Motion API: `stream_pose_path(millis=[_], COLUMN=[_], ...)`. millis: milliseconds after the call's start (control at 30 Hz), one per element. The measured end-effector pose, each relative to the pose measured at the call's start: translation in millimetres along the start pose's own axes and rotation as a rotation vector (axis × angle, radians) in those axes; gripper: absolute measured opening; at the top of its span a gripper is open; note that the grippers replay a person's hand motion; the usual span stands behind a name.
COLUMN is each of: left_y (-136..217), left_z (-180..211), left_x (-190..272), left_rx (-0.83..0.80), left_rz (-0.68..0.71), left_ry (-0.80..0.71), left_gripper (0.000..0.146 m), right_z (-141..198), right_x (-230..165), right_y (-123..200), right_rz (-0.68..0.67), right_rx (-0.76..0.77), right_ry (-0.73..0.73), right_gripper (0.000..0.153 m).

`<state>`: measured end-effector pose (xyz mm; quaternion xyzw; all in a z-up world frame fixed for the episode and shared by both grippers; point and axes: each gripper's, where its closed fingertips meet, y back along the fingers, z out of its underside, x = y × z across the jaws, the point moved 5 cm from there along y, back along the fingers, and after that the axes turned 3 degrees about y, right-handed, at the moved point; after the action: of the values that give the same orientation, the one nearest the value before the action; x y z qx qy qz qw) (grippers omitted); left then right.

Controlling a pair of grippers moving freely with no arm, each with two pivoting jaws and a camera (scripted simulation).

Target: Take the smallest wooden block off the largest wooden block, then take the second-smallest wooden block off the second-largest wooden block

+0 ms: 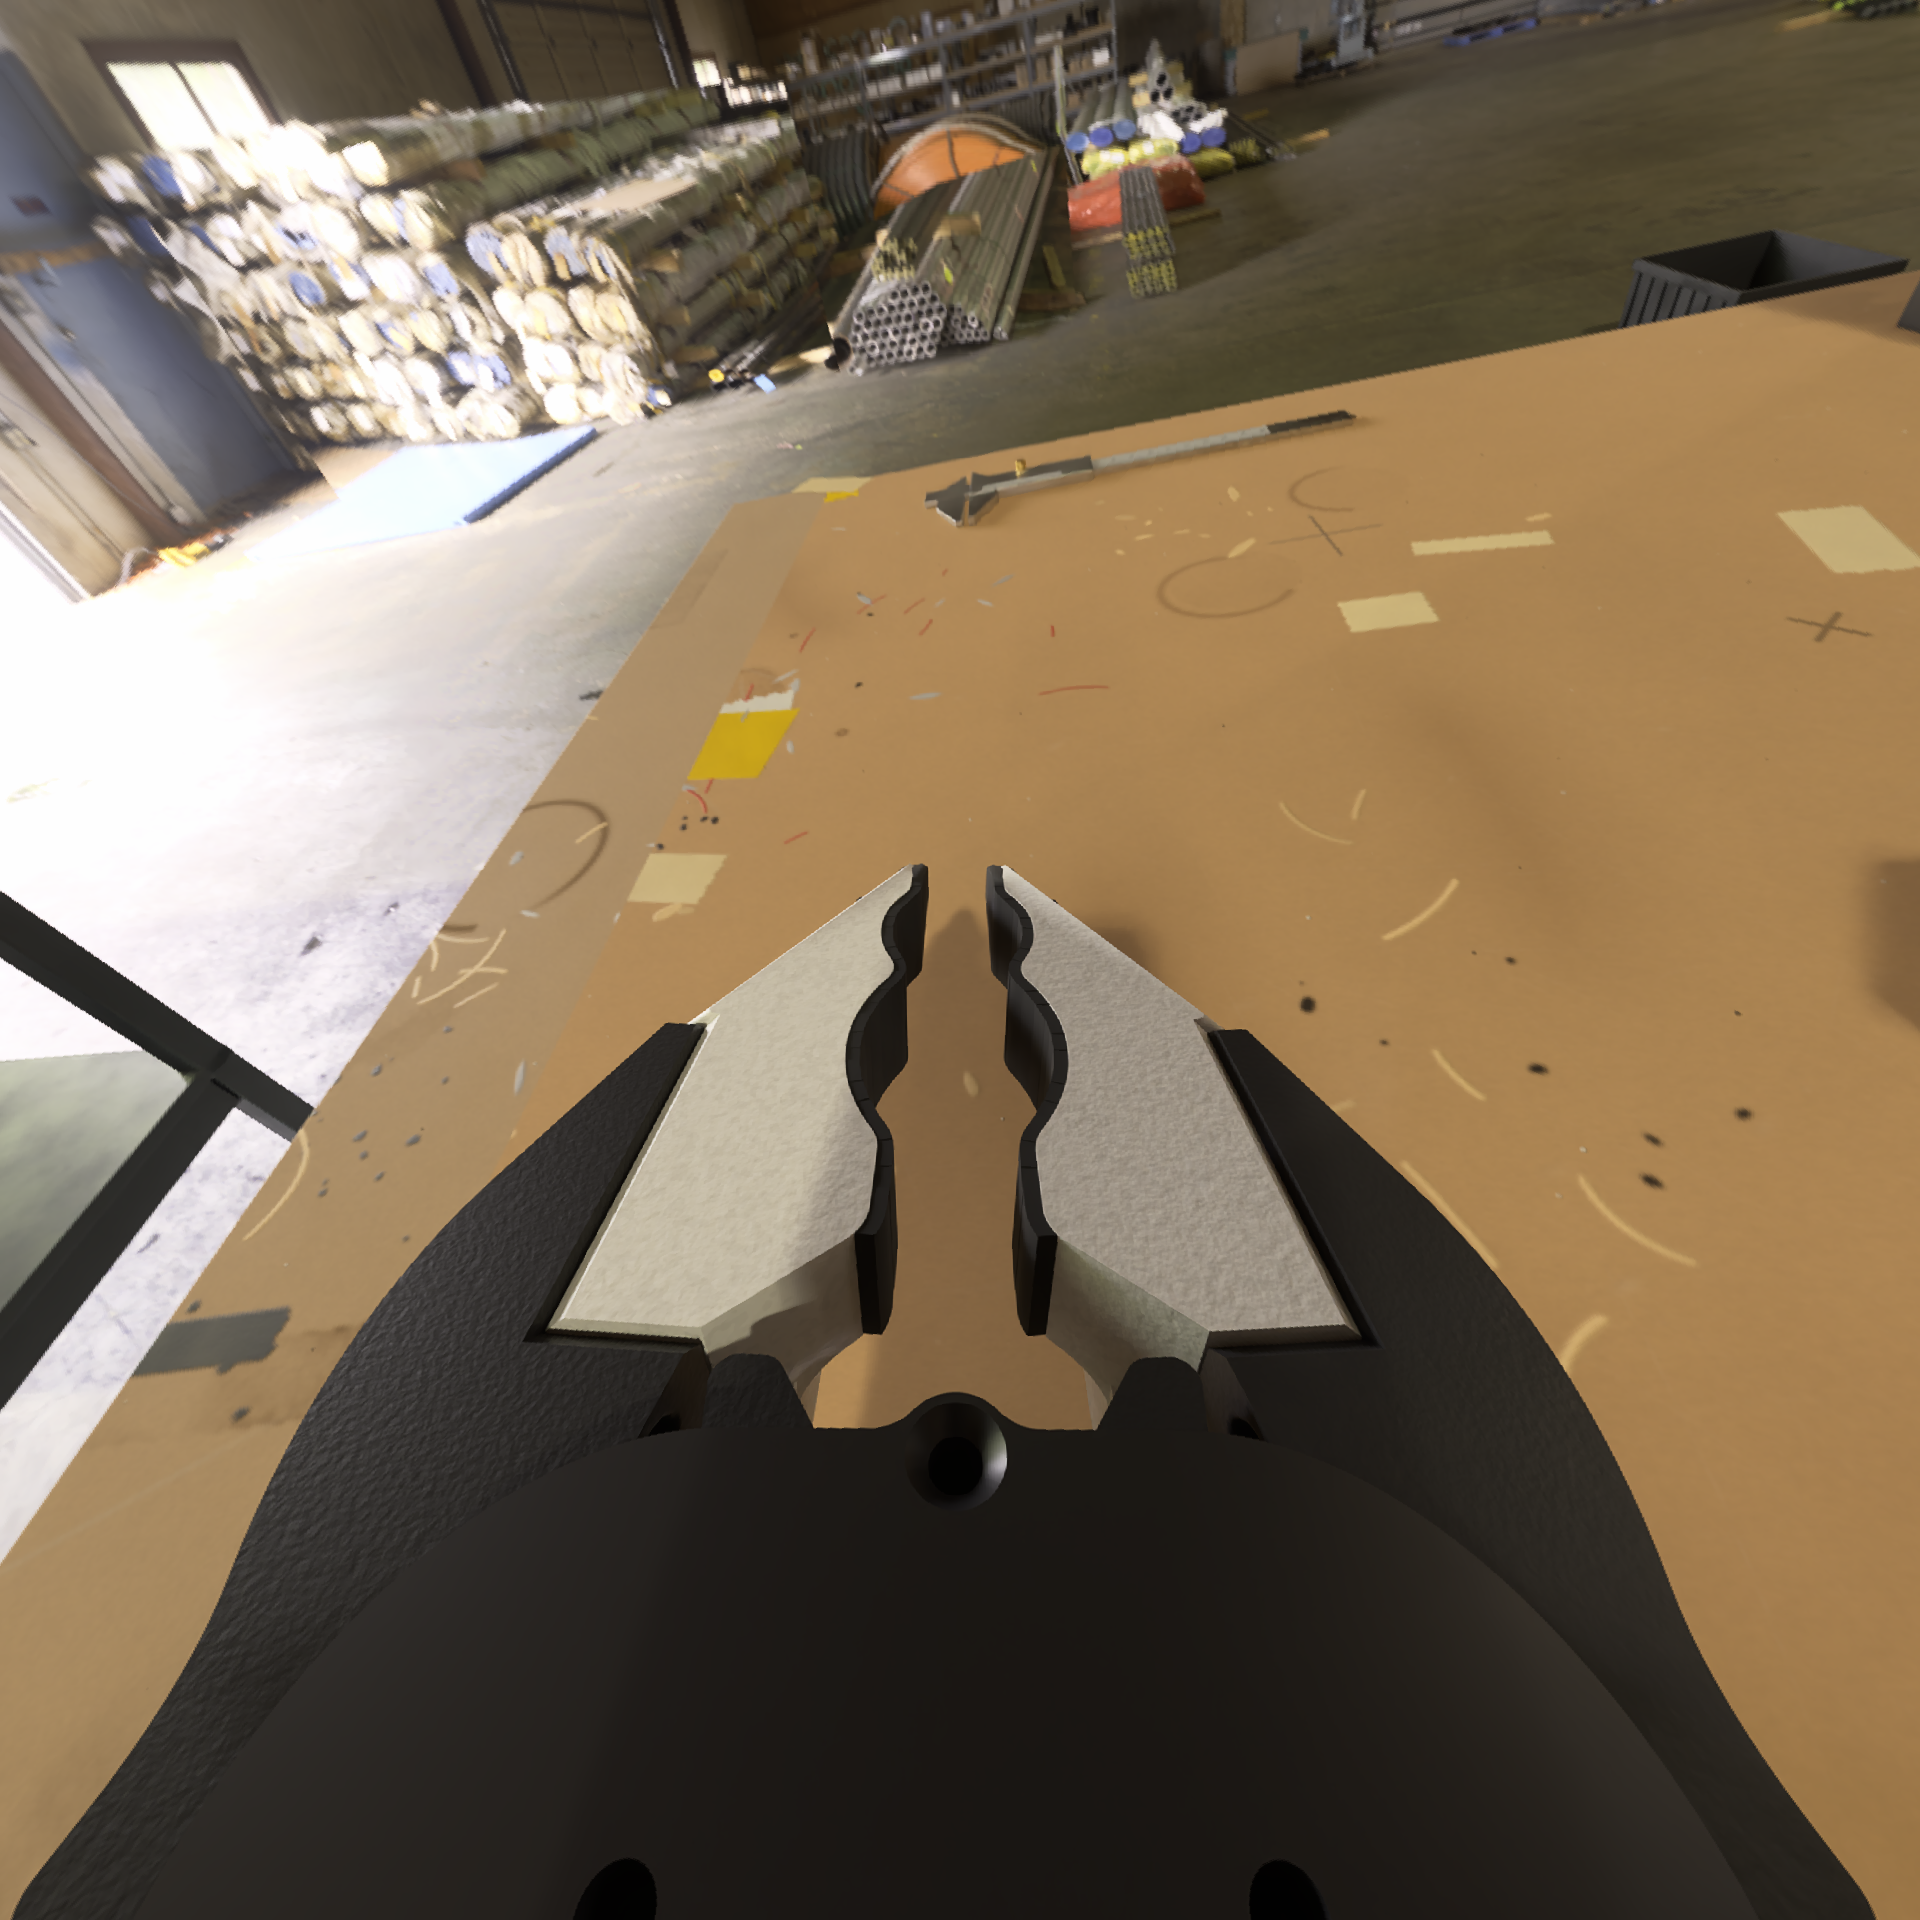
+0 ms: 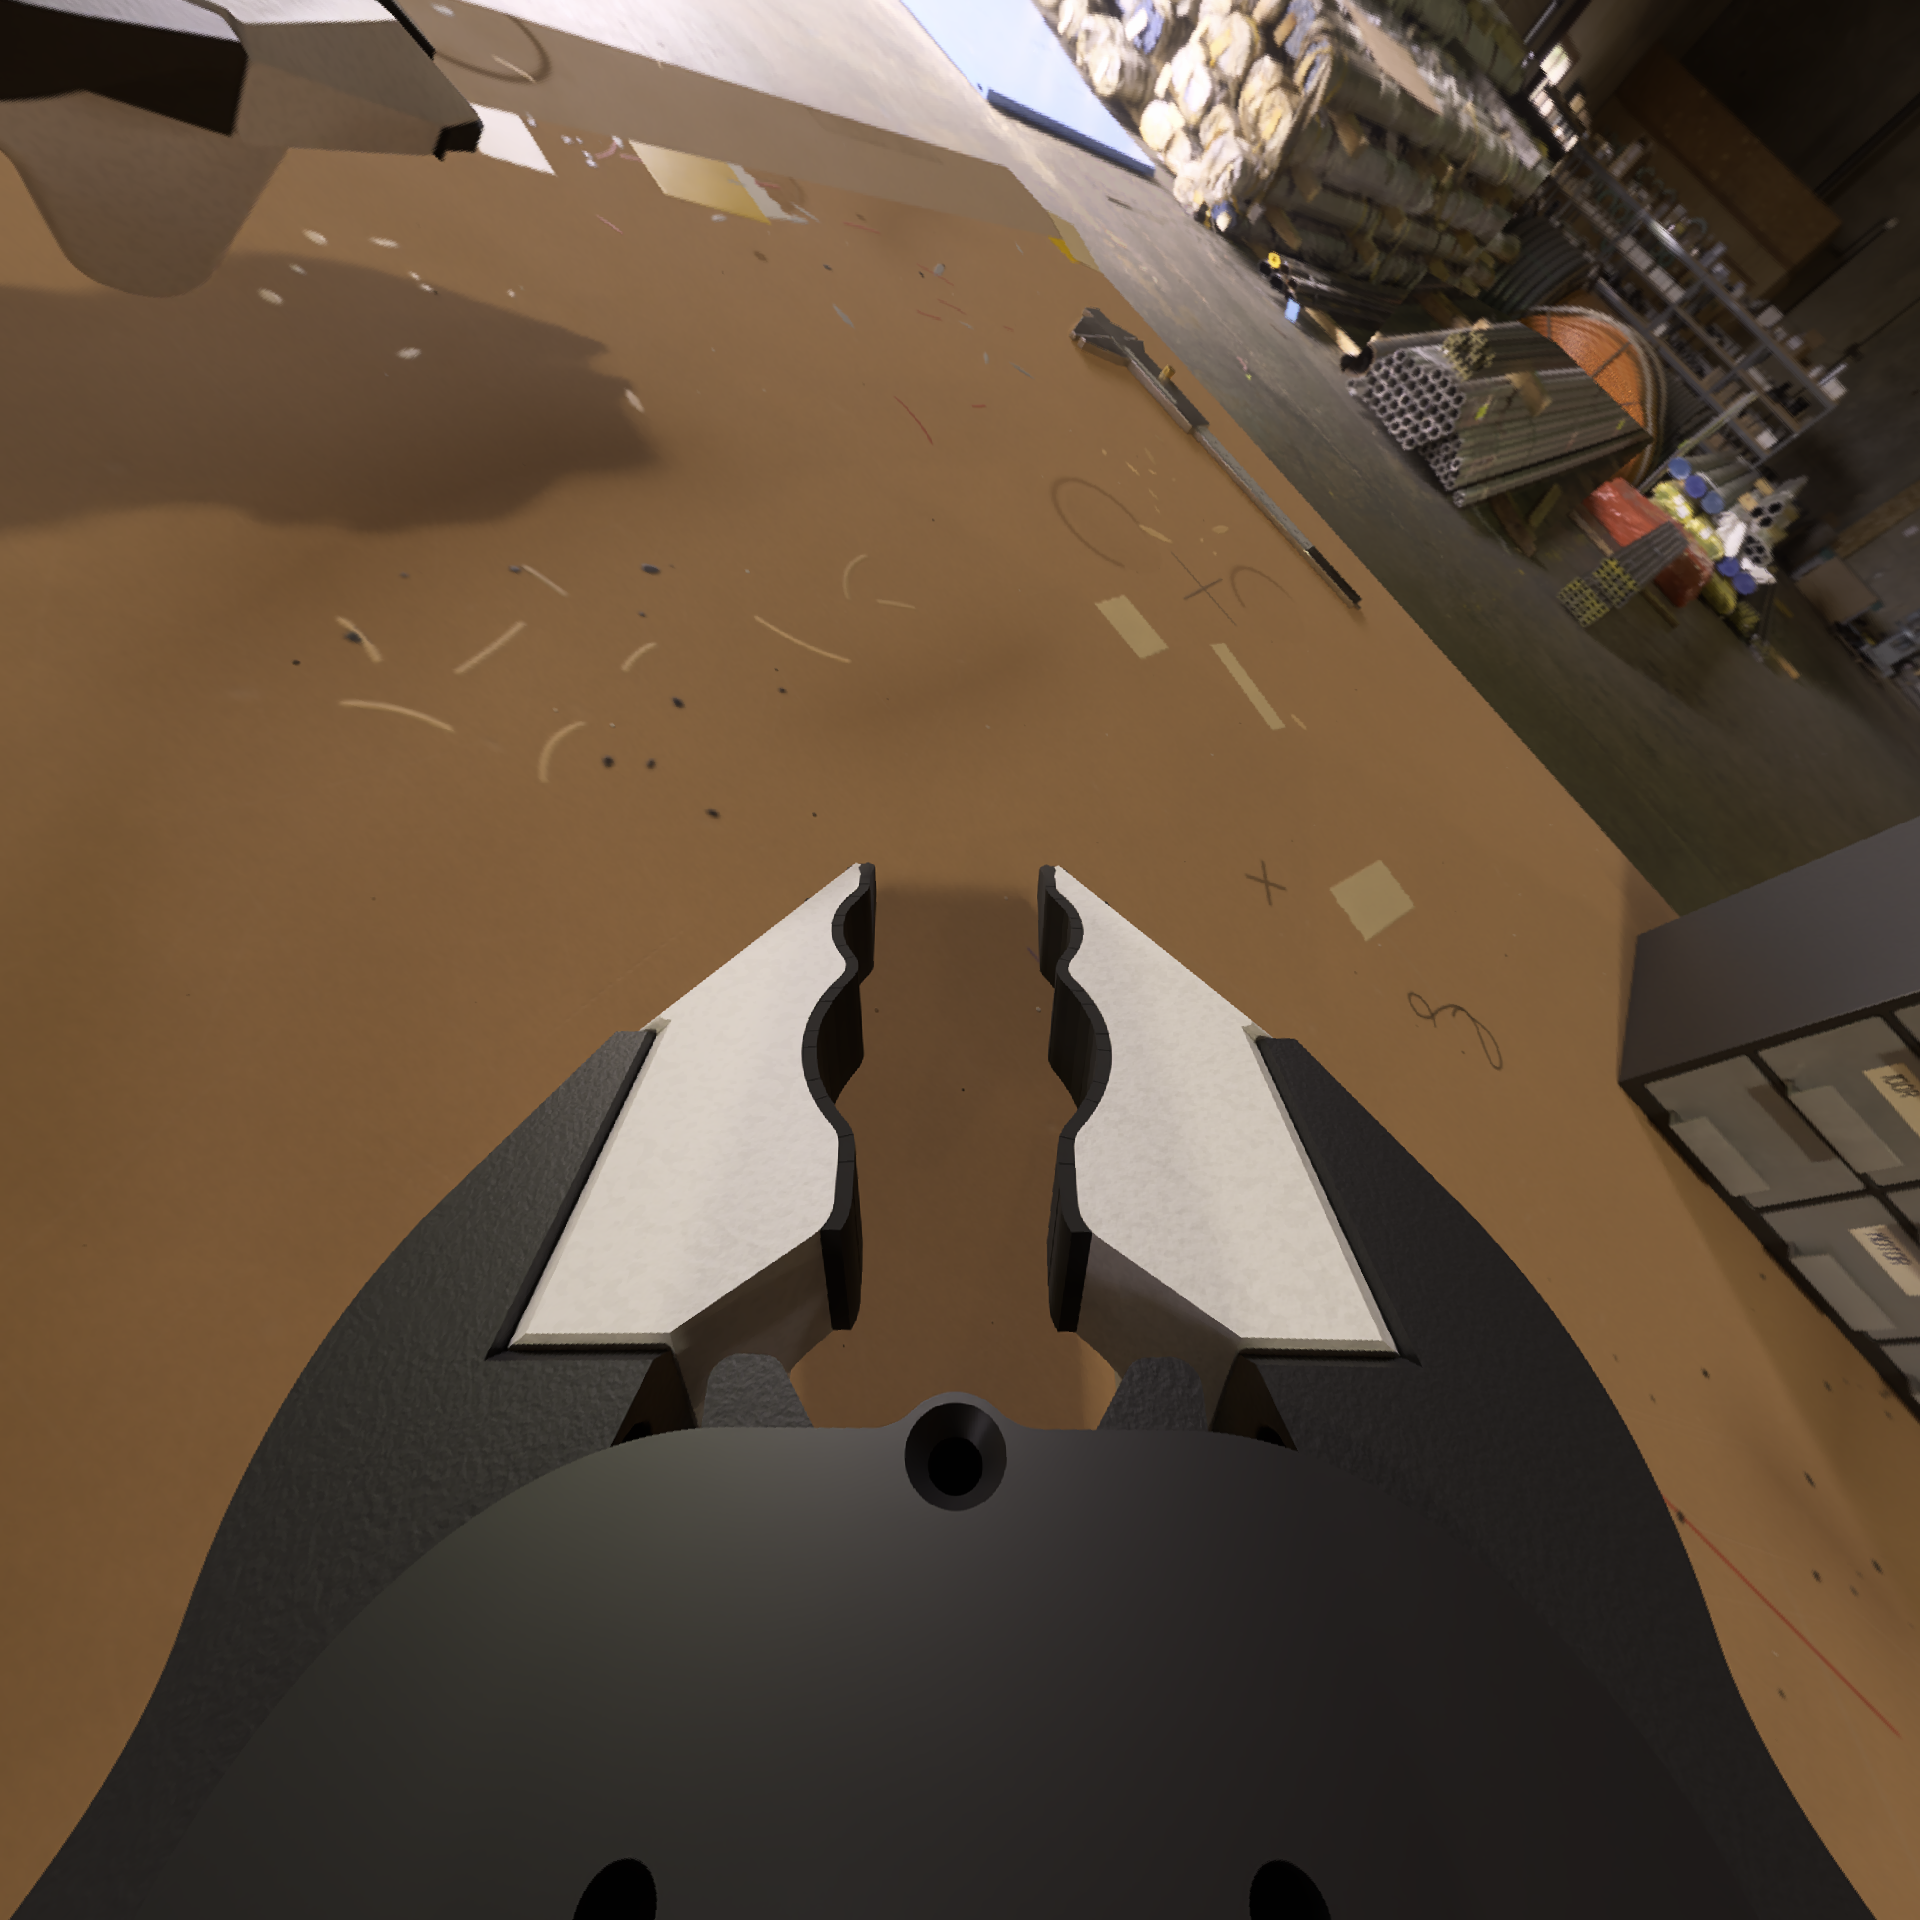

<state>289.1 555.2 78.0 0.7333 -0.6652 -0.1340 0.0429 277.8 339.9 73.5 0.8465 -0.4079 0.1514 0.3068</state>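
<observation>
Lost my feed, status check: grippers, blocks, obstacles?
Left gripper narrowly open, empty. Right gripper open, empty. No wooden blocks in view. Grey metal caliper lies far across brown tabletop.

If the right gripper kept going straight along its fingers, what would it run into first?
Most likely only the bare brown tabletop. The right gripper is open and empty, tilted down at it. The caliper and drawer cabinet lie off to the right. No blocks show; depth is uncertain.

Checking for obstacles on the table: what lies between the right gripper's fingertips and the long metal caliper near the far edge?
In the right wrist view, nothing solid lies between the right gripper and the metal caliper: only the brown tabletop.
</observation>
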Motion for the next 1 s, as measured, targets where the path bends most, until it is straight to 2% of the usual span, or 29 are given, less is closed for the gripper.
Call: stream_pose_path(millis=[133,267,367,467,567,667,767,900,1000], left_y=[2,10,28,53,81,102,111,99,77], left_z=[-7,-12,-22,-41,-64,-84,-94,-88,-72], left_x=[-1,-8,-7,11,47,97,153,222,261], left_rx=[0.038,0.022,0.076,0.158,0.259,0.345,0.355,0.295,0.184], left_rz=[-0.024,-0.090,-0.113,-0.075,0.030,0.168,0.324,0.446,0.501], left_ry=[-0.004,0.004,0.010,0.010,0.009,0.010,0.027,0.009,-0.020], left_gripper=[0.021,0.041,0.055,0.061,0.061,0.058,0.058,0.054,0.053], right_z=[-2,0,1,3,14,36,67,118,150], right_x=[2,4,5,17,46,86,124,162,173], right_y=[4,18,38,71,109,143,169,185,182], right_rz=[-0.012,-0.019,-0.061,-0.079,-0.011,0.133,0.275,0.410,0.417], right_rx=[0.045,0.071,0.103,0.171,0.234,0.252,0.229,0.160,0.106], right_ry=[-0.005,0.015,-0.001,-0.022,-0.062,-0.110,-0.173,-0.277,-0.360], right_gripper=[0.034,0.056,0.065,0.074,0.077,0.077,0.078,0.079,0.079])
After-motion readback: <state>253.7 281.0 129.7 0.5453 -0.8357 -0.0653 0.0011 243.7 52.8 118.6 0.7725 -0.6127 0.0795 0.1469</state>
